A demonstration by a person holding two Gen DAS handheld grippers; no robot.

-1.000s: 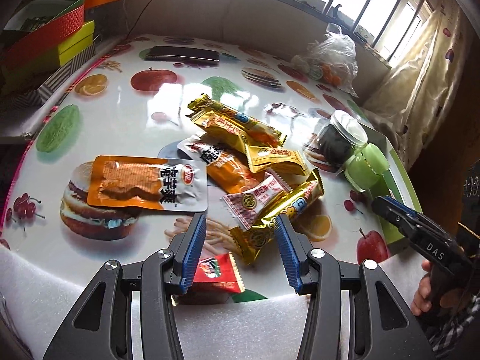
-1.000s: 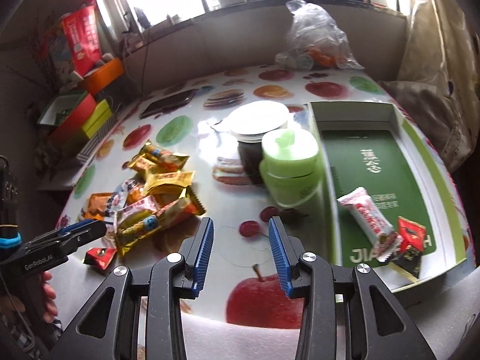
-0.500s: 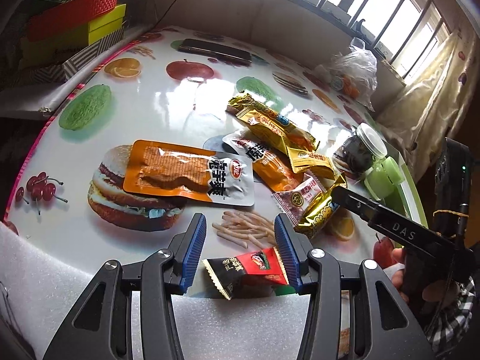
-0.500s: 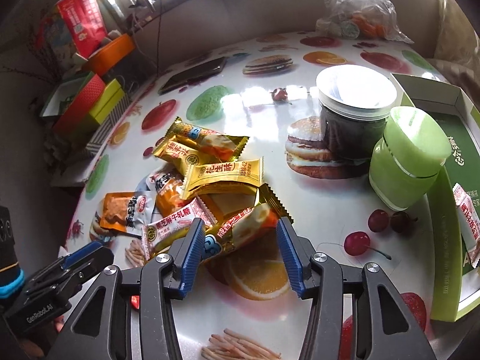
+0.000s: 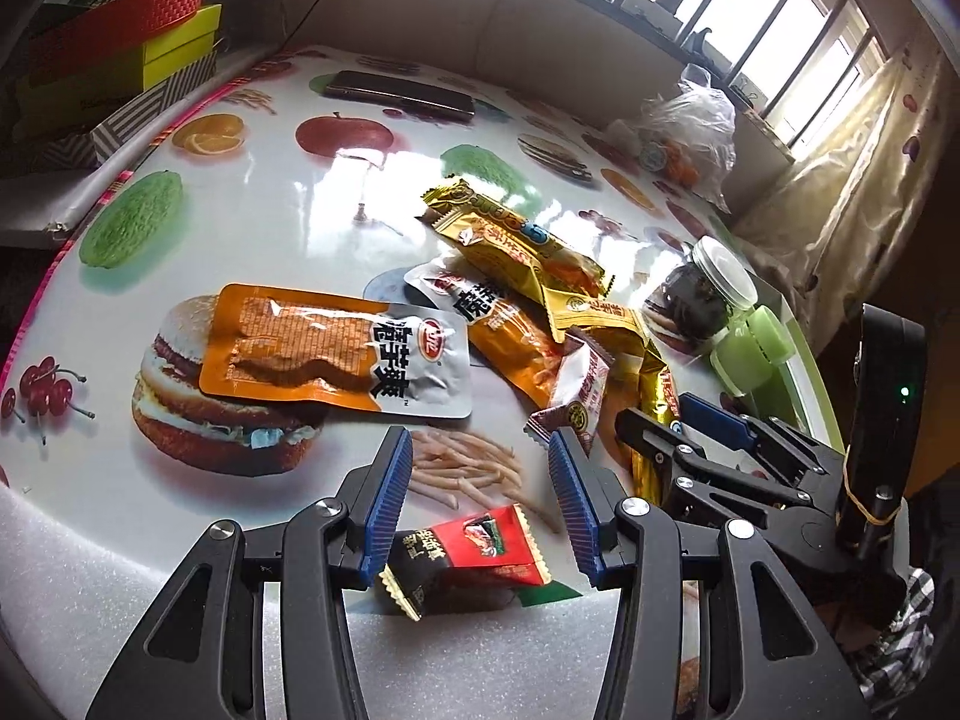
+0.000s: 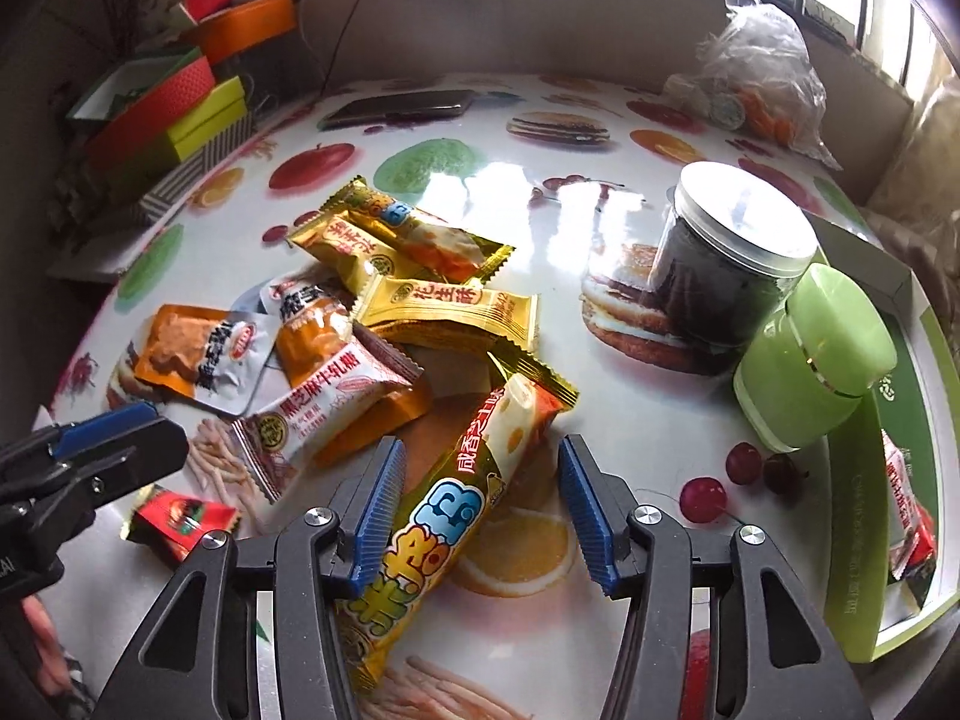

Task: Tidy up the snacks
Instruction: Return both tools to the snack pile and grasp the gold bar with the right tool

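Left wrist view: left gripper (image 5: 480,504) agape around red packet (image 5: 474,552). Right gripper (image 6: 480,510), jaws apart, straddling gold bar (image 6: 444,504) near jar (image 6: 720,288).

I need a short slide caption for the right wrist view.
Open right gripper straddles a long yellow snack bar beside the snack pile.

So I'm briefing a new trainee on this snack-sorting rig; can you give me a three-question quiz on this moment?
1. True or false: the left gripper has already clamped the red-and-black packet.
2. Which snack lies between the right gripper's fingers? A) long gold bar B) orange pouch C) white nougat packet
3. Fill in: the dark jar has a ___ lid.

Key: 1 false, its jaws stand open around it. 2 A. 3 white.
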